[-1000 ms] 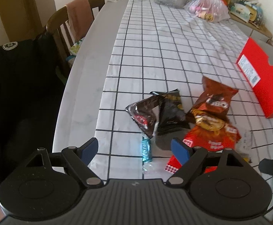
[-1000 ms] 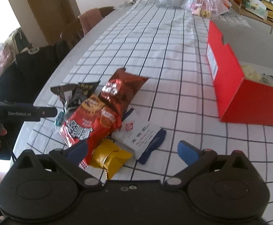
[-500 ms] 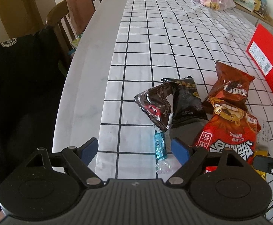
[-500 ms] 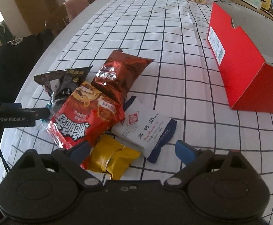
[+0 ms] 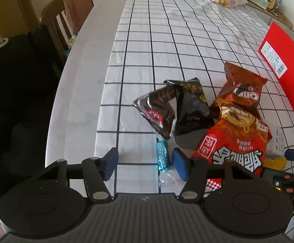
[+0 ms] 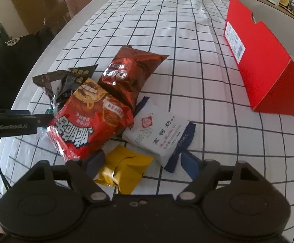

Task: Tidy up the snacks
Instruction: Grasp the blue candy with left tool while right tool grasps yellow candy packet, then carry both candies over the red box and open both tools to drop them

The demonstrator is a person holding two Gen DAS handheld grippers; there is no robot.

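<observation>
The snacks were found heaped near the table's (image 5: 82, 93) left edge on the checked cloth (image 5: 167, 46), with the open red box (image 6: 268, 64) well apart to the right. The right gripper (image 6: 143, 165) was positioned over the yellow packet (image 6: 124, 170); its jaws were closing with the packet between them, the pads not yet seen to press on it. The left gripper (image 5: 145, 165) was closing with the blue candy (image 5: 162, 156) between its jaws, still untouched. The packets were judged light, soft and crinkly, with slick foil surfaces; a hold across a pillowed middle or a crimped end seam was judged most secure, and firm squeezing was judged likely to crush the contents. The large red bag (image 6: 92, 119) overlapped the brown bag (image 6: 130, 73) and lay touching the yellow packet and the white pouch (image 6: 157, 133), so neighbours could be dragged. Open cloth was available between heap and box.
</observation>
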